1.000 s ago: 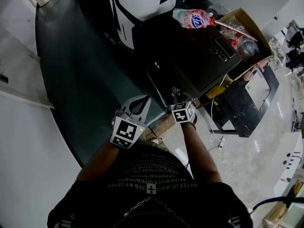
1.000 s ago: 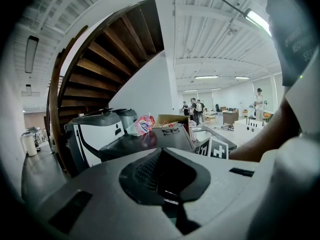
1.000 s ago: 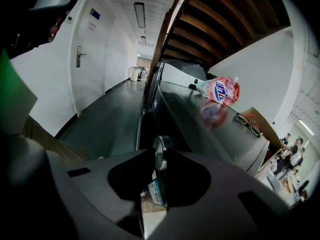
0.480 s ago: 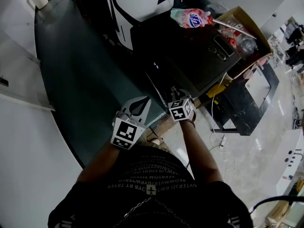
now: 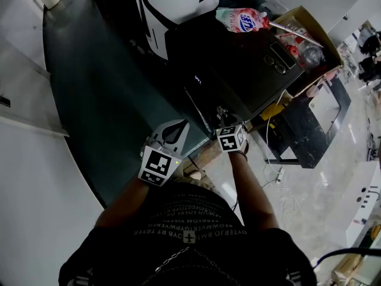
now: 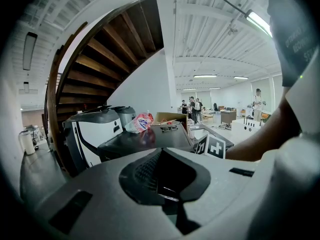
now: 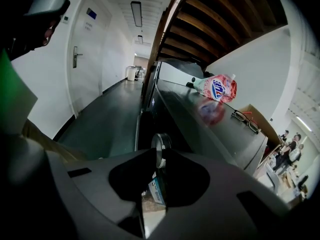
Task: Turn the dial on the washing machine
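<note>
The dark washing machine [image 5: 238,58] stands ahead of me, its top [image 7: 200,129] reflecting what lies on it. In the right gripper view its silver round dial [image 7: 159,143] shows edge-on on the front panel. My right gripper [image 7: 160,156] is shut on the dial, one jaw on each side of its rim. From the head view that gripper [image 5: 222,115] presses against the machine's front edge and hides the dial. My left gripper [image 5: 178,124] hovers left of it, shut on nothing, away from the machine [image 6: 145,144].
A pink detergent pouch [image 5: 241,21] and a pair of glasses [image 5: 278,61] lie on the machine's top. An open cardboard box [image 5: 309,40] sits to the right, a white-and-black appliance [image 5: 178,5] behind. A dark green floor strip [image 5: 101,100] runs along the left.
The right gripper's marker cube has shifted slightly to the right and turned a little at the machine's front. The left gripper has stayed where it was.
</note>
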The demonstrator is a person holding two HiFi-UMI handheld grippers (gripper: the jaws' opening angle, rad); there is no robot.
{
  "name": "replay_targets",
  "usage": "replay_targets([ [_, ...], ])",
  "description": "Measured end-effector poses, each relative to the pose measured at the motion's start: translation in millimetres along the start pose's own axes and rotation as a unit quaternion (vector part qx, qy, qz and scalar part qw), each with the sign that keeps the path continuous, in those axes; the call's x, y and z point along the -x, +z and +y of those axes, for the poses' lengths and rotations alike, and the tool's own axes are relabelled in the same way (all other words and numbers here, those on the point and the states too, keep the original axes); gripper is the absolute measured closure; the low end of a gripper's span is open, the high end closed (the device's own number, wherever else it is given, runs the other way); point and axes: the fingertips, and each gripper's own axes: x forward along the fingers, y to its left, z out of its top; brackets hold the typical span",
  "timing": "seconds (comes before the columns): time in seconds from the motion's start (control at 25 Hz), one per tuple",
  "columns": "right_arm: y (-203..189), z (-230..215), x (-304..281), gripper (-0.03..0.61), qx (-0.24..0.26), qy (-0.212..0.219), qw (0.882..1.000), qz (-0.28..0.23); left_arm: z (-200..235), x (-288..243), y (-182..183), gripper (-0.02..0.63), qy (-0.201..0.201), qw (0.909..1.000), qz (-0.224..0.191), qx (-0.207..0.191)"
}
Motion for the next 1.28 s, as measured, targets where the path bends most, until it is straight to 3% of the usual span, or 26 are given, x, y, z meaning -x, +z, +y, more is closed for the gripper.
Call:
replay_targets([
  [0.6, 13, 6, -4, 0.498, 0.036, -0.004, 0.999, 0.001, 9, 18, 2, 0.615, 0.012, 0.9997, 0.015, -0.016],
  [1.08, -18, 4, -3, 0.495, 0.006, 0.007, 0.999, 0.031, 19, 5, 13, 0.615, 0.005, 0.9997, 0.009, -0.022],
  [1.28, 1, -2, 6, 0.492, 0.007, -0.002, 1.0, 0.005, 13, 1, 17, 0.615, 0.0, 0.9995, 0.009, -0.031],
])
